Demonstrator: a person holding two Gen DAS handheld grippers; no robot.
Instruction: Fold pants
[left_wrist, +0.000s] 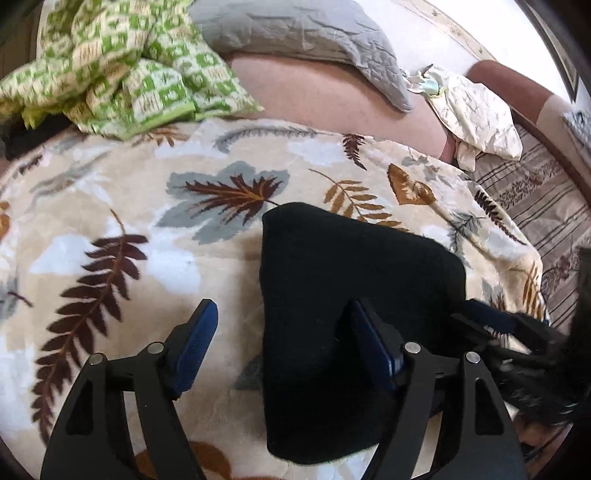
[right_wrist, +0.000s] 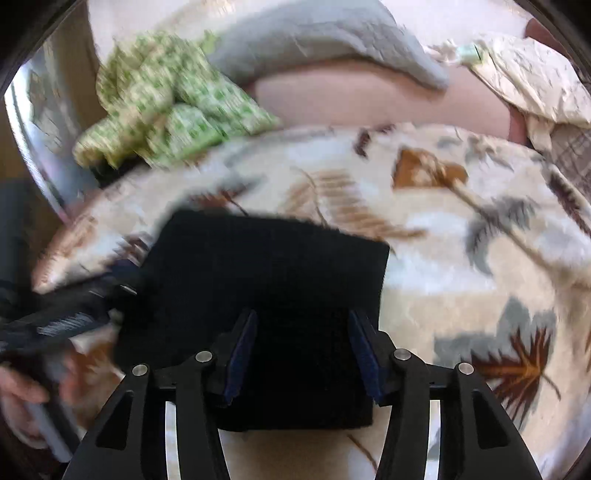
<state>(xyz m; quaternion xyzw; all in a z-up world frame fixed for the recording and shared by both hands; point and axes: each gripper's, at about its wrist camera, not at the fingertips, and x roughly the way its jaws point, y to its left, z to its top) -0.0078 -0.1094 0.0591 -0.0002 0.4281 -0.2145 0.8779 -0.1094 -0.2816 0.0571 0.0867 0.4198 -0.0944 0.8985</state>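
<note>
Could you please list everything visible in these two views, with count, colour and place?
pants: one, black, folded compactly on the blanket, centre.
blanket: one, beige with brown and grey leaves, under the pants.
quilt: one, green and white checks, bunched at far left.
pillow: one, grey, at the back.
cloth: one, cream, crumpled at far right.
striped cover: one, brown and grey, right of the blanket.
left claw: one, black with blue pads, open over the pants' left edge.
right claw: one, same colours, open over the pants.

A home bedroom; a leaf-print fleece blanket (left_wrist: 110, 206) covers the bed; grey pillow (left_wrist: 295, 33) and rumpled green-checked quilt (left_wrist: 122, 66) behind.
</note>
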